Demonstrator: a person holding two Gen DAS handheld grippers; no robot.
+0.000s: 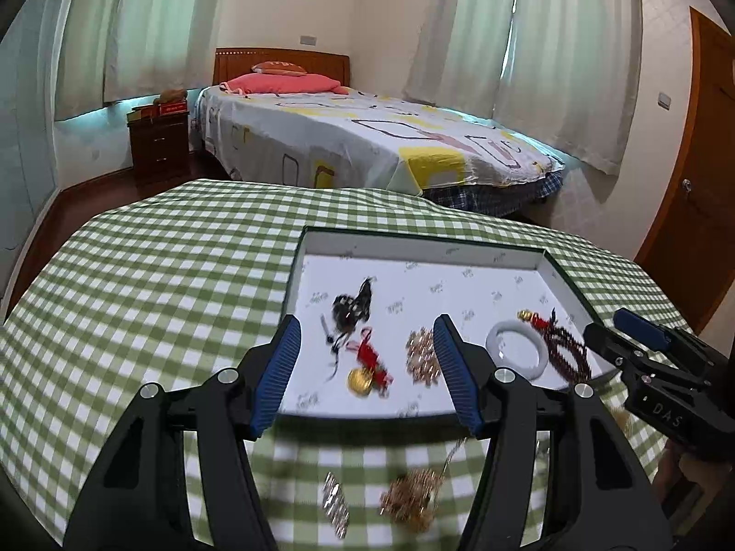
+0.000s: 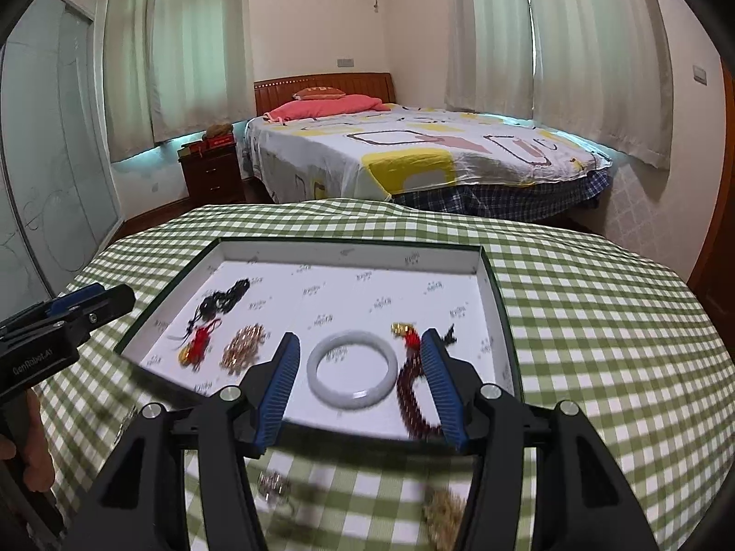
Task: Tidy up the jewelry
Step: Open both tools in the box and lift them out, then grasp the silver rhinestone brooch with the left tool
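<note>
Silver links (image 1: 335,503) lay on the gingham cloth (image 1: 138,321) just beneath the left gripper (image 1: 367,367), beside a gold chain tangle (image 1: 411,496); its jaws hung spread, gripping nothing. Ahead sat the white tray (image 1: 413,255) with pieces already inside. Further right, the right gripper (image 2: 360,367) was likewise spread and empty, over the white bangle (image 2: 352,368). A closing pinch could have snagged only a loop, dragging the chain or dropping it short of the tray

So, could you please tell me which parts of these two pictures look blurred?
Left wrist view: the gold chain and silver piece on the checked cloth smear. Right wrist view: the near cloth jewelry smears too; the white bangle stays fairly crisp.
</note>
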